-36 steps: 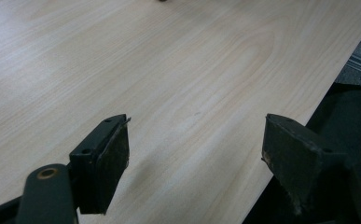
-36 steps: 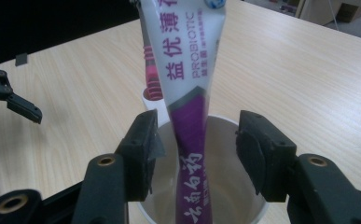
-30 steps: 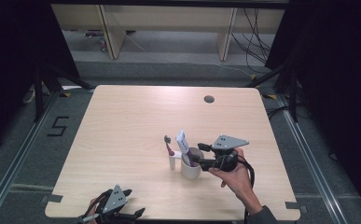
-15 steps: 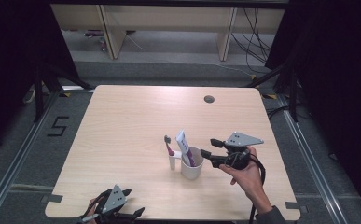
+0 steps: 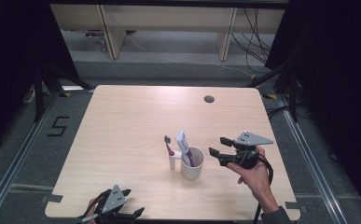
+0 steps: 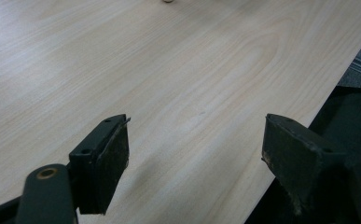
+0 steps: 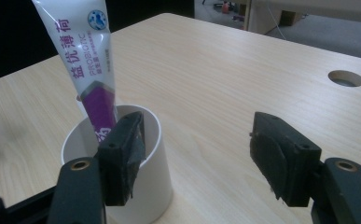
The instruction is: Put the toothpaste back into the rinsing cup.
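Observation:
A white cup (image 5: 193,167) stands on the wooden table (image 5: 131,126), right of its middle. A white and purple toothpaste tube (image 5: 183,143) leans out of it. A toothbrush (image 5: 169,145) stands upright against the cup's left side. My right gripper (image 5: 217,145) hovers just right of the cup and apart from it. Its jaws have just been opening and are open, with nothing between them. In the right gripper view (image 7: 197,154) the cup (image 7: 157,172) and tube (image 7: 87,60) sit behind the left jaw. My left gripper (image 5: 134,201) rests open at the front edge, over bare wood (image 6: 194,154).
A round cable hole (image 5: 209,99) lies at the table's far right, also seen in the right gripper view as a hole (image 7: 345,78). The table's front edge drops off beside the left gripper's right jaw. Dark floor and metal rails surround the table.
My right gripper has drawn back to the right from the cup's rim and its jaws have spread wider. The cup, tube and toothbrush stay put. The left gripper has not moved.

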Demonstrator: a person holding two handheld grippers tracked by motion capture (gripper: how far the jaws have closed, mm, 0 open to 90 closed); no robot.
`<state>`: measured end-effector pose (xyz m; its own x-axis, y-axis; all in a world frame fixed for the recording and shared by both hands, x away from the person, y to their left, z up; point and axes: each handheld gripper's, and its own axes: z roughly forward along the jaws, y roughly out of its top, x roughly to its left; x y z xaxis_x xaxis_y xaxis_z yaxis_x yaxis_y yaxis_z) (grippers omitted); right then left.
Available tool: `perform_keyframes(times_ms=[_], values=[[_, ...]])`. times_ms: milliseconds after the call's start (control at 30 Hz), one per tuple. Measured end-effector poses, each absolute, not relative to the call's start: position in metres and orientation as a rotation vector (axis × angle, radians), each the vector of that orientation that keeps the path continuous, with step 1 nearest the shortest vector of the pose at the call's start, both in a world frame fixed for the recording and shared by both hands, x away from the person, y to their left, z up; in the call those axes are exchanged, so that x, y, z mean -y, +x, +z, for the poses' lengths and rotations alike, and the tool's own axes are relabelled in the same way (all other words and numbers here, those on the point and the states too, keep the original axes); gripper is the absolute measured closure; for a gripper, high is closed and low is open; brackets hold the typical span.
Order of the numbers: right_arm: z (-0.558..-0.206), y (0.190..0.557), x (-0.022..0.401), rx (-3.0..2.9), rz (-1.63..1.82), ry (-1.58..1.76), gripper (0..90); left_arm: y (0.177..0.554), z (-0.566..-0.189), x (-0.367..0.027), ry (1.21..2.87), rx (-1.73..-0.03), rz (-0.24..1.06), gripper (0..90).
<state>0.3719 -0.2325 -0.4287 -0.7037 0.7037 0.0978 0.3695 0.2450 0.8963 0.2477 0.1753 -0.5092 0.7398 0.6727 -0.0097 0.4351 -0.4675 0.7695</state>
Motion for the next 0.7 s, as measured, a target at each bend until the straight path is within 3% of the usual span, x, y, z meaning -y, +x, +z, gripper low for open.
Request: perform_keyframes(times_ms=[700], values=[[-0.451, 0.356, 0.267, -2.173, 1.410, 1.129, 32.1, 0.247, -0.510, -0.178, 2.106, -0.860, 0.386, 22.7]])
